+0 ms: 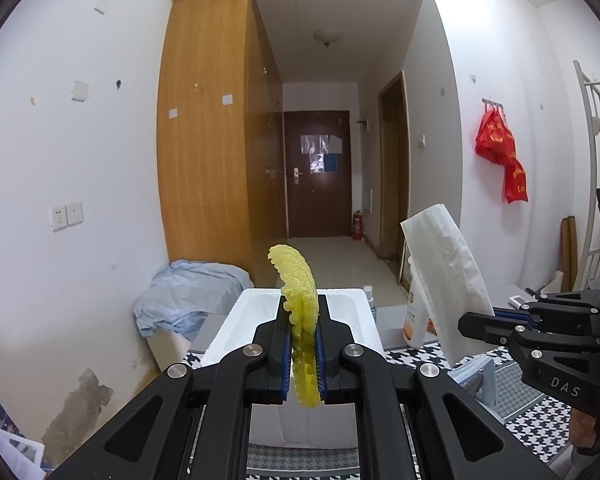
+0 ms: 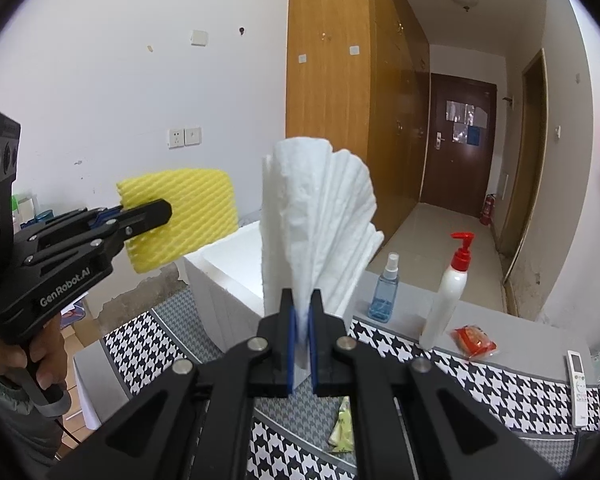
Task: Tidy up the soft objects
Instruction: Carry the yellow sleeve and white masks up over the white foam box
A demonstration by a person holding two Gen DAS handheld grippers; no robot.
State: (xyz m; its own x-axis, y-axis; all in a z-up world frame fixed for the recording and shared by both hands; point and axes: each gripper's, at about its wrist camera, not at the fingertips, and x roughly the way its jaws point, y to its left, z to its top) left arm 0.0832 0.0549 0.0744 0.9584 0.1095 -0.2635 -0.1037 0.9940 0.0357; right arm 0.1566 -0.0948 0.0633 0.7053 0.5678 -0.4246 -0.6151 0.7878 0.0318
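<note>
On my far left, my left gripper [image 1: 304, 344] has its fingers closed on a yellow foam net [image 2: 178, 216], which I hold up in the air, edge-on to my own camera and flat-on from the other side. My hand [image 2: 40, 354] wraps the handle below it. Just beyond and under the yellow piece sits a white foam box [image 1: 340, 300], open at the top, standing on the table [image 2: 480, 380] with its black-and-white houndstooth cloth. A little right of that, my right gripper [image 2: 302, 344] has its fingers clamped on the lower end of a white foam sheet [image 2: 316, 220], which fans upward in pleats above the box's near right corner, clear of the table. Further right on the table stand a blue spray bottle [image 2: 385, 292] and, beside it, a white pump bottle [image 2: 448, 292] with a red top. Near its base lies a small red packet [image 2: 474, 342], and at the far right edge a white remote control [image 2: 580, 380].
</note>
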